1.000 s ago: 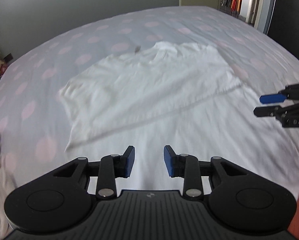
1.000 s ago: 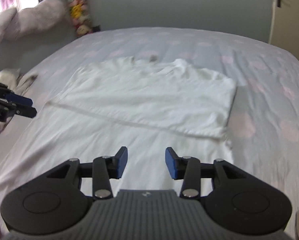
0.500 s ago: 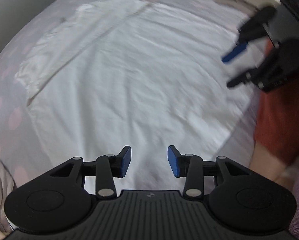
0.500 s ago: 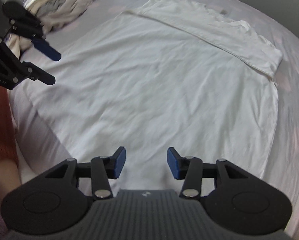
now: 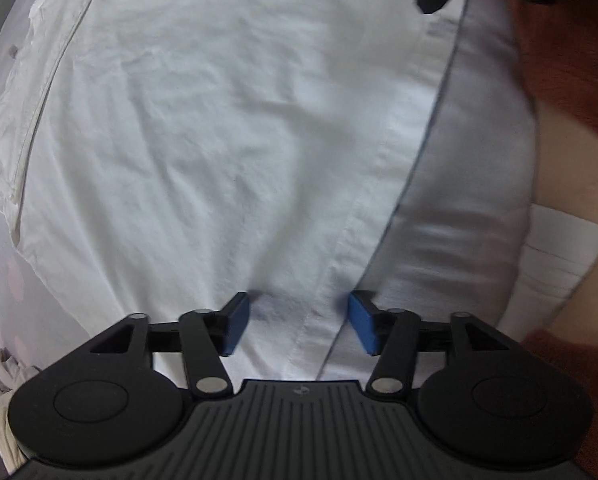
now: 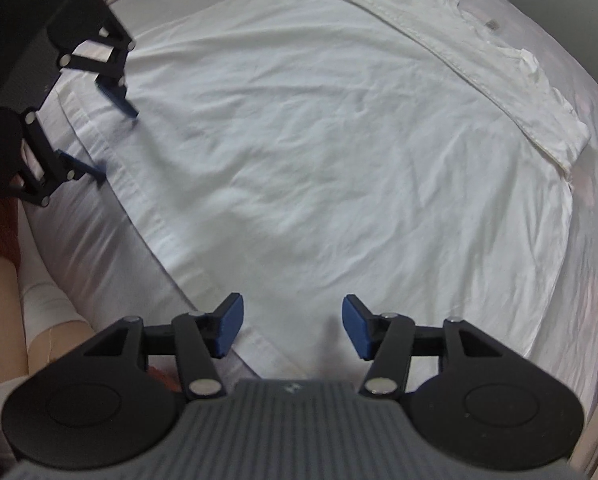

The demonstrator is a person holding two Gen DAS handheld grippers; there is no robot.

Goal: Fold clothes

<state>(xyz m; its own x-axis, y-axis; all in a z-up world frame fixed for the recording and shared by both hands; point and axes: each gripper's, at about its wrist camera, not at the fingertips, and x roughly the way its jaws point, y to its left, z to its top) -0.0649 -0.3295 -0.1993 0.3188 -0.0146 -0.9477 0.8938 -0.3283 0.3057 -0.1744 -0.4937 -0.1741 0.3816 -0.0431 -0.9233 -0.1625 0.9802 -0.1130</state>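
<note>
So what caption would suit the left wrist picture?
Left gripper, jaws opening, poised over the near hem of a white T-shirt spread on the bed.

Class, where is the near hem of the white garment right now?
In the left wrist view the hem runs between the opening left gripper pads, beside the bedsheet.
</note>
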